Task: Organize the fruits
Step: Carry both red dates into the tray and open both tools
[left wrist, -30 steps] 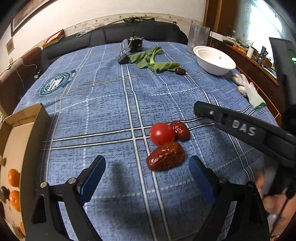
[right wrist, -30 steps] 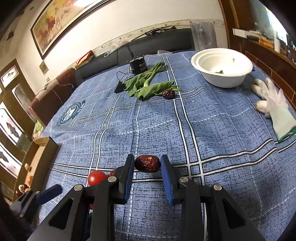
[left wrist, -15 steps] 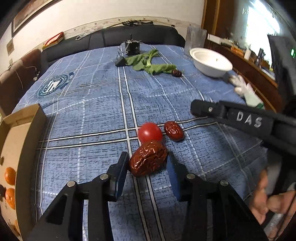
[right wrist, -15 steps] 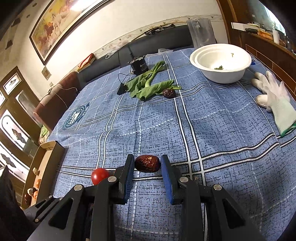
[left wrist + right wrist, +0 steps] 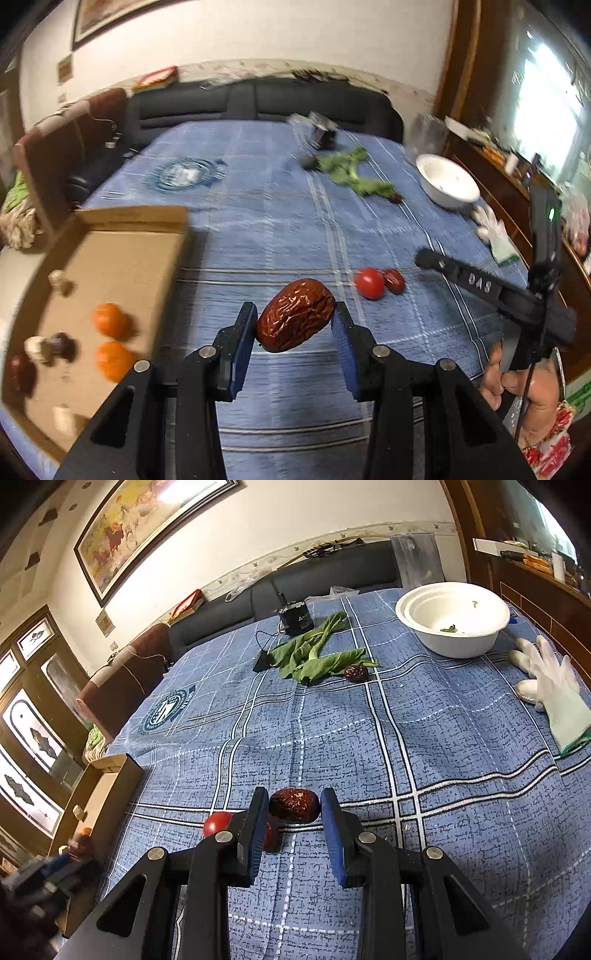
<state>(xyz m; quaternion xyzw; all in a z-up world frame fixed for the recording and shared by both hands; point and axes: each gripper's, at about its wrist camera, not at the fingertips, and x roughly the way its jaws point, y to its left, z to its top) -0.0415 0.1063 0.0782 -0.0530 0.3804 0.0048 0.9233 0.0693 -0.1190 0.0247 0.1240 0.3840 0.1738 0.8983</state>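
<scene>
Two wrinkled oval dates (image 5: 295,314) (image 5: 294,805), each pinched in black tongs.

Wrinkled, glossy brown skin on the large dried jujube (image 5: 295,314). Smooth, shiny red skin on the cherry tomato (image 5: 370,282). Matt brown corrugated card for the cardboard box (image 5: 122,258). Woven blue cloth, coarse-textured with white check lines, on the tablecloth (image 5: 443,738). Matt black plastic with bare metal rivets on the right gripper (image 5: 291,806). Smooth white plastic-looking bowl (image 5: 452,618).
</scene>
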